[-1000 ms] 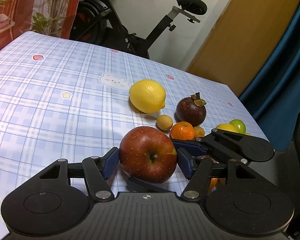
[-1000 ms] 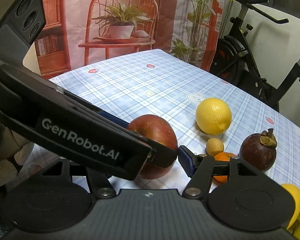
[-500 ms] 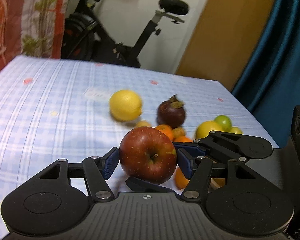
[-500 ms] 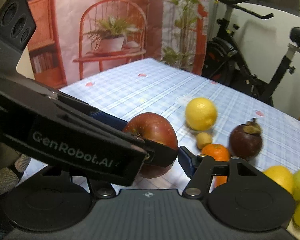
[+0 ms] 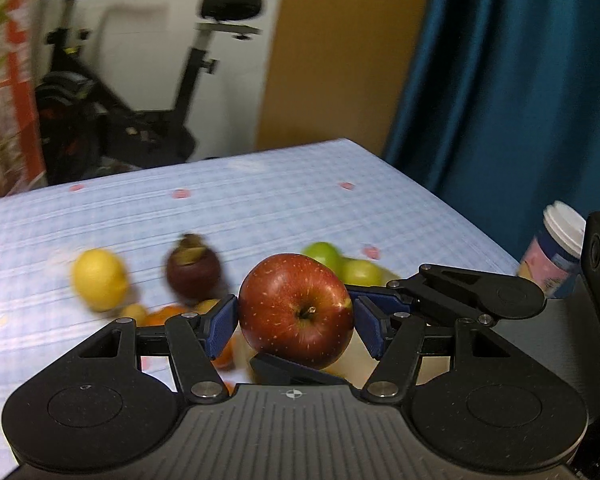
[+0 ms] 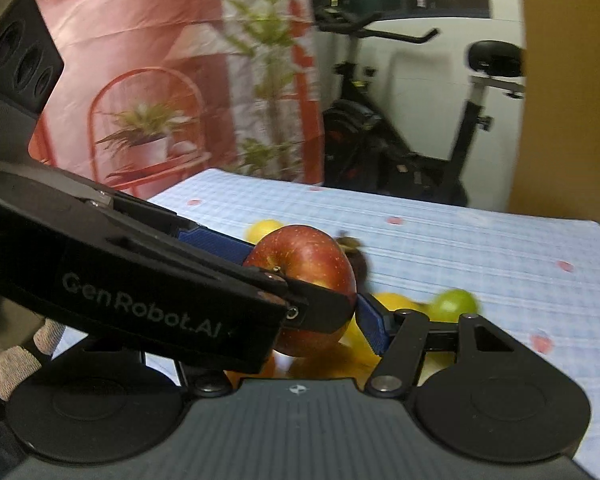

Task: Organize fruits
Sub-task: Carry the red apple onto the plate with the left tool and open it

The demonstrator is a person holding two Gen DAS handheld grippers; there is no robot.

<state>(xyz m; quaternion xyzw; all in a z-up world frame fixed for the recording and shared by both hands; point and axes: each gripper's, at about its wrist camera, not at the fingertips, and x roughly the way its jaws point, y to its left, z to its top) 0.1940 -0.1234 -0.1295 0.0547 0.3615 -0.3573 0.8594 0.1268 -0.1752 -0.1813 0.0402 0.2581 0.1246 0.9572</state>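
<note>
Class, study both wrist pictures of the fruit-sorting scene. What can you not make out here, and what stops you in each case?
- Right gripper's jaws: in the right wrist view the left gripper and its red apple cover them.
- Lemon and dark purple fruit: motion-blurred in the left wrist view.
- Orange fruits: count unclear, hidden behind the finger.
- Paper cup: print blurred.

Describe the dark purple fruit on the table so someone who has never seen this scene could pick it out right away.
Start at the blue checked tablecloth and find the loose cluster of fruit beyond the red apple held in the left gripper. The mangosteen sits just right of the lemon. It is the only dark purple fruit, round, with a brownish leafy cap on top.
</note>
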